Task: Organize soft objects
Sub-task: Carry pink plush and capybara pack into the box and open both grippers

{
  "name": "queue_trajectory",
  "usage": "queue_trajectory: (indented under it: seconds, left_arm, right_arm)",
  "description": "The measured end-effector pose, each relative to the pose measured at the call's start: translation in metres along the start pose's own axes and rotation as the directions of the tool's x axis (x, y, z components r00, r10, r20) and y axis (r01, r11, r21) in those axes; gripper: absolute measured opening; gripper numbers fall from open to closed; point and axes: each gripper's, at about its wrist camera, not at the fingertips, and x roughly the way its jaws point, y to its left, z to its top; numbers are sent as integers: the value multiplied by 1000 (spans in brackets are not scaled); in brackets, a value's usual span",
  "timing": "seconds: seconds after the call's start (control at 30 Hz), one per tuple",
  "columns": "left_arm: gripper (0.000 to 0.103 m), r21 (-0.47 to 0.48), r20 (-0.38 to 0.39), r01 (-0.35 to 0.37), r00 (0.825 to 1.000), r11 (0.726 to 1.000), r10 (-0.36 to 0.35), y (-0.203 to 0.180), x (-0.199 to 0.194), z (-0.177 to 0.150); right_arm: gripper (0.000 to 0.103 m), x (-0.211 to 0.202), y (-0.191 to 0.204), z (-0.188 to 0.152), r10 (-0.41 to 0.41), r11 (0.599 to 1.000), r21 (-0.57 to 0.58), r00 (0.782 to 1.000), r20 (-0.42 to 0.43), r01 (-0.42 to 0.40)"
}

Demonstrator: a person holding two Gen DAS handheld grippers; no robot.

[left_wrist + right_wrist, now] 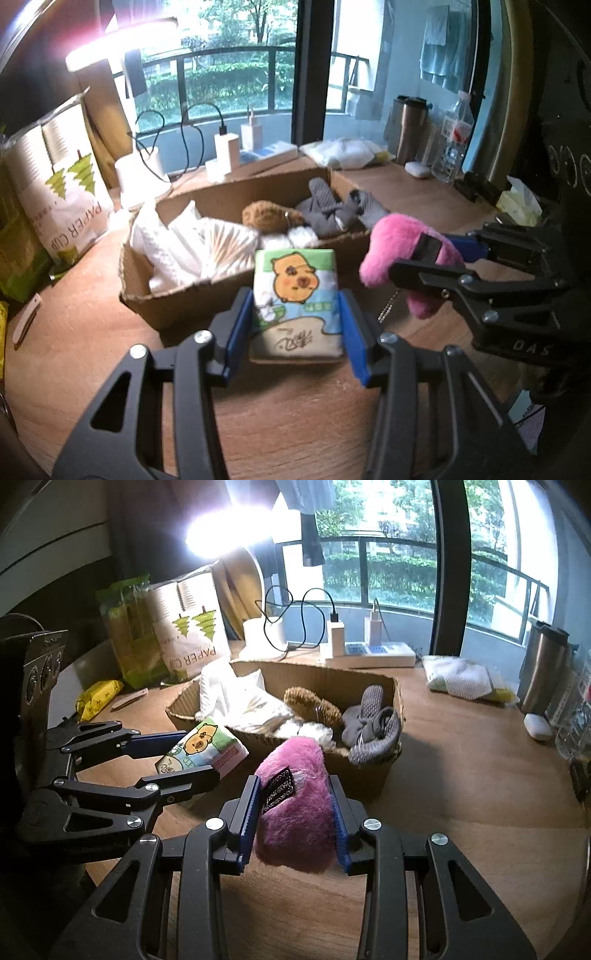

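Observation:
My left gripper point(295, 328) is shut on a tissue pack point(295, 291) printed with a cartoon capybara, held above the wooden table just in front of a cardboard box point(177, 306). My right gripper point(295, 819) is shut on a pink plush toy point(295, 812), held near the box's front right corner. The box point(369, 775) holds white cloths point(192, 243), a brown plush point(269, 218) and grey socks point(332, 210). The left gripper with the tissue pack point(203, 749) shows at left in the right wrist view. The pink plush point(399, 254) shows at right in the left wrist view.
A paper cup bag point(62, 192) and green packs stand at the left. A power strip with chargers point(369, 653), a roll of tissue point(264, 635), a steel tumbler point(543, 664), a water bottle point(454, 140) and a white cloth bundle point(465, 679) line the back. A yellow pack point(98, 698) lies at left.

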Motion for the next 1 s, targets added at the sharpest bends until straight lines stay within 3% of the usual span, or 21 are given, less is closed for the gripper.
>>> queue_trajectory:
  seconds: [0.53, 1.0]
  left_arm:
    - [48, 6, 104, -14, 995, 1000, 13, 4, -23, 39]
    - [48, -14, 216, -3, 976, 1000, 6, 18, -37, 75]
  right_arm:
    - [37, -18, -11, 30, -31, 999, -24, 997, 66, 32]
    - [37, -18, -20, 62, -80, 995, -48, 991, 109, 85]
